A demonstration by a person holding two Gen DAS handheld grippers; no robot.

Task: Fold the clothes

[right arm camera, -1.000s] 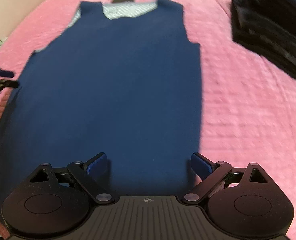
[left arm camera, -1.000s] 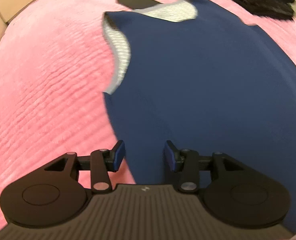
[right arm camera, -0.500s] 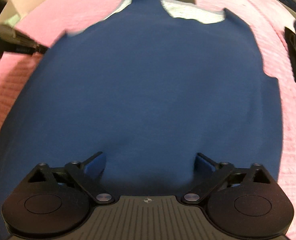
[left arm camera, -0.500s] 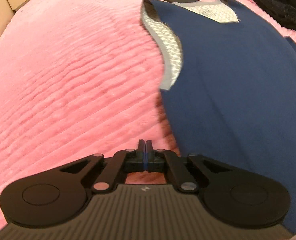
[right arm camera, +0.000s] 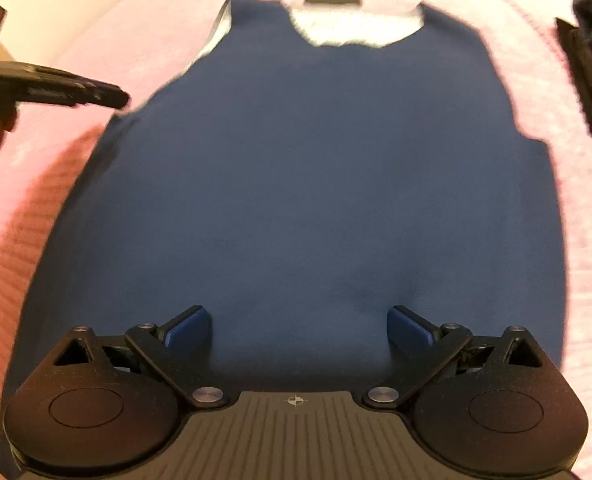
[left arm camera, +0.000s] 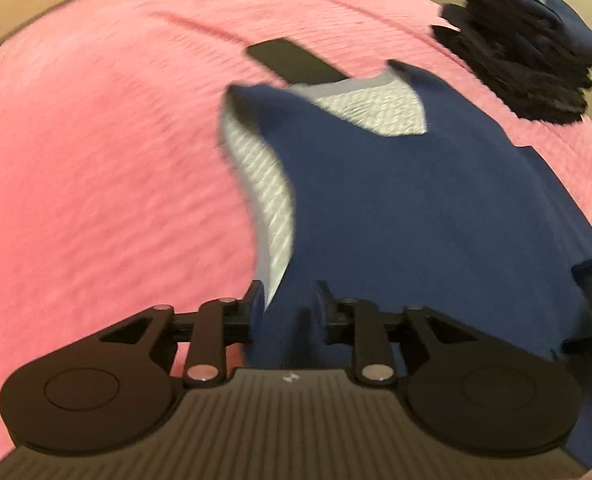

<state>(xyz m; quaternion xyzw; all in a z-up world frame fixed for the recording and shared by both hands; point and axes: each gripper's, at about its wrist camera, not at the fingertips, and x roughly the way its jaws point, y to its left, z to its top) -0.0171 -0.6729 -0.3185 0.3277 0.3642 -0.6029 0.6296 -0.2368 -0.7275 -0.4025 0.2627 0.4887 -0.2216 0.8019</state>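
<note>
Nearest, the left tongs (left arm camera: 289, 300) stand partly parted astride the side edge of a navy sleeveless top (left arm camera: 436, 216), just under its armhole; whether they pinch the cloth I cannot tell. The right tongs (right arm camera: 298, 326) gape wide over the hem end, gripping nothing. Smooth navy knit lies flat on a ribbed pink bedspread (left arm camera: 108, 168), its pale grey waffle-textured lining showing at neck and armhole. Beyond the neckline lies a flat black rectangular object (left arm camera: 292, 62); far right, a stack of dark folded clothes (left arm camera: 528, 60).
</note>
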